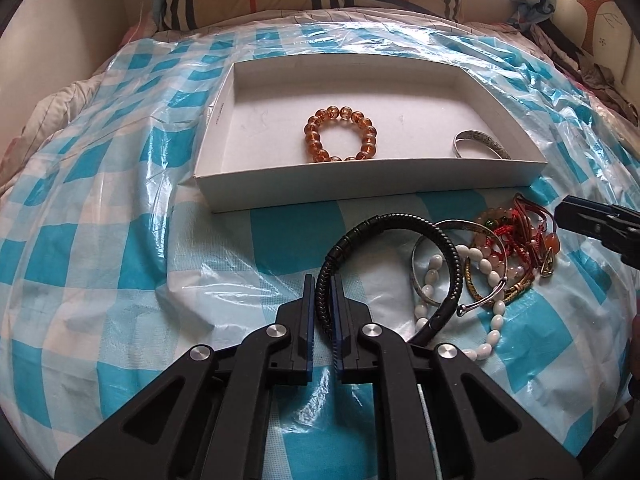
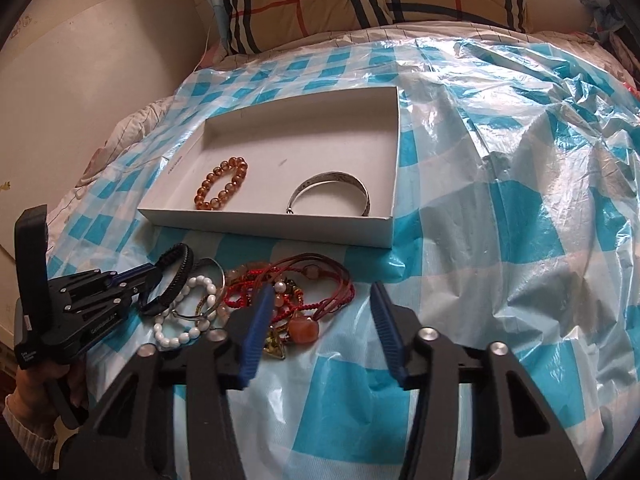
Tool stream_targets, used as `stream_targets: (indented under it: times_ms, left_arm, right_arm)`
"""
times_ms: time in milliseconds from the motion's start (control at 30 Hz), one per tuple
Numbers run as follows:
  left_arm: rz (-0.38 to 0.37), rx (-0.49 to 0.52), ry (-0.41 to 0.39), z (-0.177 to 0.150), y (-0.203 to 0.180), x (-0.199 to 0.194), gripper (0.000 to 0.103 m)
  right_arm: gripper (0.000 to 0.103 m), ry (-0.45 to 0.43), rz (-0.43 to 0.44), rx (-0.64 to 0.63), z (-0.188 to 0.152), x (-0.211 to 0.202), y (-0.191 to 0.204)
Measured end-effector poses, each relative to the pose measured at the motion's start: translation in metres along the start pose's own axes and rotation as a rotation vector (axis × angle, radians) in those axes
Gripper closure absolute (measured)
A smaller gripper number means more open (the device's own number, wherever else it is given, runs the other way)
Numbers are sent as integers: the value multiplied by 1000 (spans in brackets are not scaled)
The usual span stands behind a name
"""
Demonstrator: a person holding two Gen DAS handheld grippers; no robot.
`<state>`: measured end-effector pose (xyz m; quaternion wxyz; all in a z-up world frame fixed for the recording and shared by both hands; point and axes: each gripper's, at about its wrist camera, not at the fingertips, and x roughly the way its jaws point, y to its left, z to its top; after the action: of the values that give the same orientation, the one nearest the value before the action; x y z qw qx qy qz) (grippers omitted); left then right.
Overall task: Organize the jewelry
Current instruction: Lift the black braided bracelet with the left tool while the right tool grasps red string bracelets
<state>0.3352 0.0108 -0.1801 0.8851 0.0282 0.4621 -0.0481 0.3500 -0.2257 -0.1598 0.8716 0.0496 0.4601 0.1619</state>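
Left hand-held gripper (image 1: 321,292) clenched on the black braided bracelet (image 1: 400,222); lift clear of the pile (image 1: 508,252), carry to twelve o'clock into the white box (image 1: 360,184); right hand-held gripper (image 2: 316,312) released, idle.

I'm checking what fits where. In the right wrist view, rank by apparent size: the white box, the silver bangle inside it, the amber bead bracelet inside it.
1. White box, clearly largest.
2. Silver bangle.
3. Amber bead bracelet, somewhat smaller than the bangle.
Both lie at similar depth in the box, so that order is fairly safe.

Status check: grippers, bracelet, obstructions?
Left gripper shut on black braided bracelet. Right gripper open, empty. White cardboard tray ahead, unobstructed.
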Motion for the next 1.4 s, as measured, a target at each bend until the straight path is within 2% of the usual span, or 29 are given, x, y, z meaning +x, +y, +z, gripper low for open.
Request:
stream_targets:
  times_ms: [100,133,167,200,267,433,733,800,900,933,967,1000,1033,1133,1167,1200,1233,1267,1300,1367,1400]
  left_arm:
    - [-7,-6,1,0,1,1,96]
    - [-8,-6,1,-1,2,1,96]
    - [-7,-5,1,-1,2,1,96]
    - [-6,-4,2,-1,1,2,96]
    - [-6,-2,4,-1,0,2,96]
    - [-11,2,-1,-1,0,-2,96]
    - [-75,-13,0,-13,2,-29,96]
    - [-74,-17,5,-15,5,-31,96]
    - [-81,-21,25,-13,7,-27,96]
    - [-78,-18,27,-13,6,-27,96]
    - [-72,-12,27,-12,5,-26,96]
    - [-64,-8,24,-11,4,-26,96]
    - [-57,-4,23,-10,3,-24,96]
    - [-41,12,27,-9,0,-17,94]
    - [-35,16,27,-9,-1,-15,94]
    - [-30,21,25,-9,-2,-12,94]
    - [-23,27,22,-9,-4,-11,93]
    - [-17,31,19,-9,-5,-10,93]
    - [-12,34,17,-9,-7,-9,94]
    - [-11,46,18,-8,-8,-10,94]
    - [-27,44,20,-8,-8,-12,95]
  right_arm:
    - [62,38,-7,20,3,14,-7]
    - [67,51,3,26,3,18,-8]
    - [82,59,11,25,2,21,-9]
    - [90,61,24,24,1,22,-8]
    - [99,41,40,31,0,17,-8]
    - [99,-17,50,46,-4,-9,-7]
    - [100,-101,101,110,-21,-67,-22]
    - [100,-100,105,112,-22,-73,-24]
    - [100,-48,91,107,-19,-64,-24]
    - [99,-31,89,104,-18,-57,-24]
    - [87,-22,88,102,-17,-51,-23]
    - [73,-19,91,101,-15,-45,-21]
    - [49,-21,93,101,-14,-39,-20]
    - [48,-1,102,96,-6,-17,-14]
    - [49,6,90,95,-5,-10,-13]
    - [55,22,78,98,-3,-2,-12]
    - [65,38,73,103,-2,6,-13]
    - [79,51,71,104,-1,13,-13]
    - [89,61,68,99,-1,18,-13]
    - [98,40,62,97,-1,14,-13]
    - [99,19,62,95,-2,7,-12]
